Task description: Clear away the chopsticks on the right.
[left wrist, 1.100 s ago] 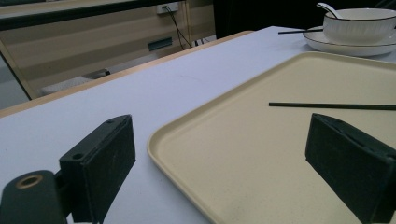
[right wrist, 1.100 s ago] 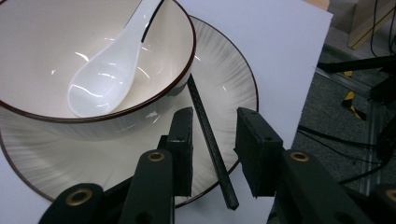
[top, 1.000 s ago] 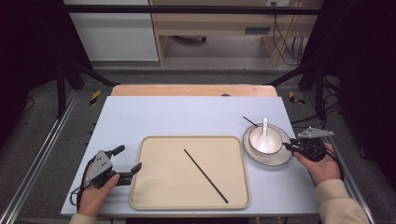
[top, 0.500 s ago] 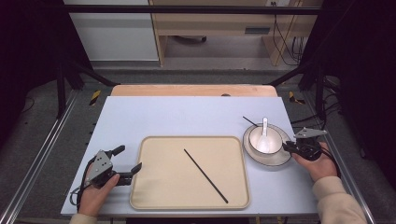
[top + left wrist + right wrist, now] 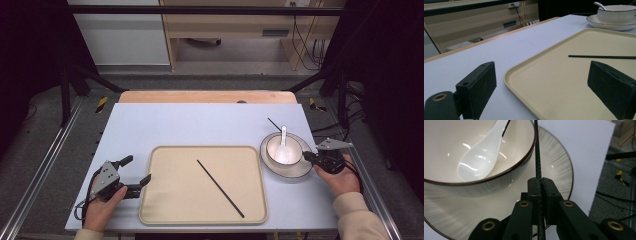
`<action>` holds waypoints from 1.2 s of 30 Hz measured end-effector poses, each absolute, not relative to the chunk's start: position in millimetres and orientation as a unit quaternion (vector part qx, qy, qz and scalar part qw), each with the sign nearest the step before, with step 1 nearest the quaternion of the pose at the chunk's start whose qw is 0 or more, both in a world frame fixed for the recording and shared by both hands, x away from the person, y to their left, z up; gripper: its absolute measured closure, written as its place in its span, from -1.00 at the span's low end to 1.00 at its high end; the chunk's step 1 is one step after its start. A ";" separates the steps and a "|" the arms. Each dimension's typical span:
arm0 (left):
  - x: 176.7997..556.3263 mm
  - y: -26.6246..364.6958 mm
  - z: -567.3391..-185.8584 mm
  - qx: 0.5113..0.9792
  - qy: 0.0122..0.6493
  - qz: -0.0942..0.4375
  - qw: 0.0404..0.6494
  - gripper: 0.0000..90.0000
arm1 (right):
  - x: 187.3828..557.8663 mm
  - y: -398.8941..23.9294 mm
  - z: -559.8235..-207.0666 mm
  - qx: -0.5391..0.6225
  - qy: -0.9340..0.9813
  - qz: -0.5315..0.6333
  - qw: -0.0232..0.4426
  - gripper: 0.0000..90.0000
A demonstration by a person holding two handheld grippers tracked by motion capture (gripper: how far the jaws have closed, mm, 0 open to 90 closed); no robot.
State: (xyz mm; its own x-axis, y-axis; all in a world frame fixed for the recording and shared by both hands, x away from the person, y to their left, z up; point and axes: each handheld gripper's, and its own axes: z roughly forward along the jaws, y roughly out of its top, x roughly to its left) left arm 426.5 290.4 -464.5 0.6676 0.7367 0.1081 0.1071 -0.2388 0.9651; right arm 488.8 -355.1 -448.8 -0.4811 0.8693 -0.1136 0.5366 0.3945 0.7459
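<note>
A black chopstick (image 5: 220, 188) (image 5: 602, 57) lies slantwise on the beige tray (image 5: 200, 215) (image 5: 544, 75). To the right, a white bowl (image 5: 277, 152) (image 5: 444, 150) with a white spoon (image 5: 283, 137) (image 5: 481, 157) in it stands on a dark-rimmed plate (image 5: 295, 172) (image 5: 554, 160). A second black chopstick (image 5: 273, 123) (image 5: 537, 157) runs across the plate beside the bowl. My right gripper (image 5: 307, 157) (image 5: 539, 182) has just been closing and is now shut on its near end. My left gripper (image 5: 136, 170) (image 5: 544, 92) stands open astride the tray's left rim, holding nothing.
The pale blue tabletop (image 5: 200, 125) has bare room behind the tray. Its right edge (image 5: 325, 165) runs close past the plate and my right hand. Metal rails and dark floor flank the table, and a wooden shelf stands beyond the far edge.
</note>
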 end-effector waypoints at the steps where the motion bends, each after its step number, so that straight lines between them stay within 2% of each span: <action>1: 426.5 290.4 -464.5 0.732 0.288 0.288 0.546 -0.82 | 488.8 -355.1 -448.8 0.442 0.796 0.328 0.254 0.90; 9: 425.2 290.2 -462.8 0.728 0.279 0.285 0.558 -0.84 | 468.2 -356.3 -423.0 0.465 0.742 0.366 0.315 0.90; 11: 425.1 291.8 -461.9 0.720 0.277 0.282 0.570 -0.85 | 453.8 -350.5 -407.2 0.464 0.726 0.381 0.334 0.90; 17: 424.3 295.4 -459.6 0.706 0.279 0.278 0.589 -0.85 | 425.8 -316.4 -378.9 0.427 0.738 0.400 0.337 0.90; 22: 422.8 297.1 -457.8 0.696 0.281 0.279 0.599 -0.85 | 400.6 -259.0 -376.6 0.403 0.766 0.410 0.289 0.90; 29: 423.4 297.6 -457.5 0.695 0.279 0.278 0.602 -0.86 | 393.5 -192.9 -418.6 0.385 0.817 0.380 0.199 0.90; 36: 423.9 298.7 -458.0 0.693 0.285 0.277 0.601 -0.86 | 398.1 -167.7 -451.4 0.389 0.835 0.361 0.146 0.90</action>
State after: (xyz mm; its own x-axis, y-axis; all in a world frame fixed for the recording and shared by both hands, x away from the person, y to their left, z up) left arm 423.9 298.7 -458.0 0.6838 0.7285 0.0406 0.0628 -0.1142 0.9915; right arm 398.1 -167.7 -451.4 -0.6543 0.7553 0.0363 0.5444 0.4372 0.7159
